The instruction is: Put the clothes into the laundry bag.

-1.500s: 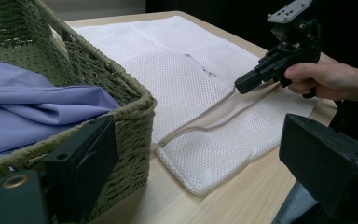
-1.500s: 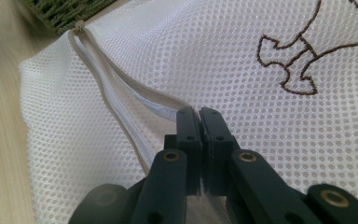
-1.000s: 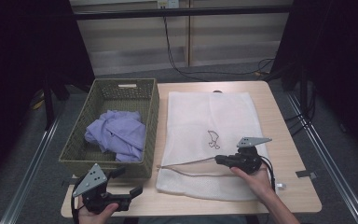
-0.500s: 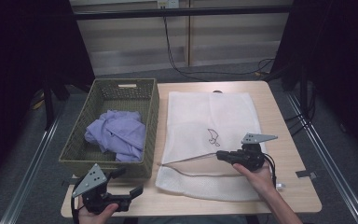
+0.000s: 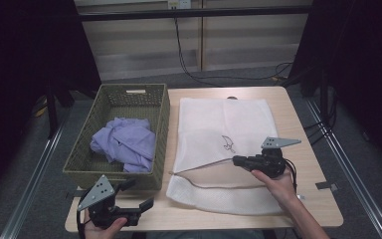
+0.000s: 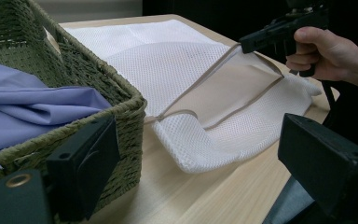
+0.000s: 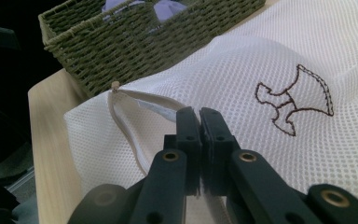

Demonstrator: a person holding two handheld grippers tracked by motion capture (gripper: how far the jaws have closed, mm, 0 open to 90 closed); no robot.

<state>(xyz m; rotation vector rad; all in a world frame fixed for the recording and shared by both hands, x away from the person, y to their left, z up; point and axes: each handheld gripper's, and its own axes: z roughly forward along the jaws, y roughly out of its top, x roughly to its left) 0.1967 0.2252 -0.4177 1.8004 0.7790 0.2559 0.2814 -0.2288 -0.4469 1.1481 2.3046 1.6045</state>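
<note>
Seen from the high view: right gripper [image 5: 238, 161] clenched on the top edge of the white mesh bag [image 5: 219, 124], lifting that edge off the desk [image 5: 308, 149]; bag spread out beyond and beside those fingers. Left gripper [image 5: 138, 195] released, fingers wide apart, just in front of the green basket [image 5: 160, 124] with the purple cloth [image 5: 124, 142] inside. Seen from the left gripper view: basket corner close by the left fingers, bag mouth held open farther off by the other gripper. Seen from the right gripper view: fingers [image 7: 189, 126] pressed together on the bag's edge, a brown stitched picture [image 7: 293, 100] just past them, basket beyond.
</note>
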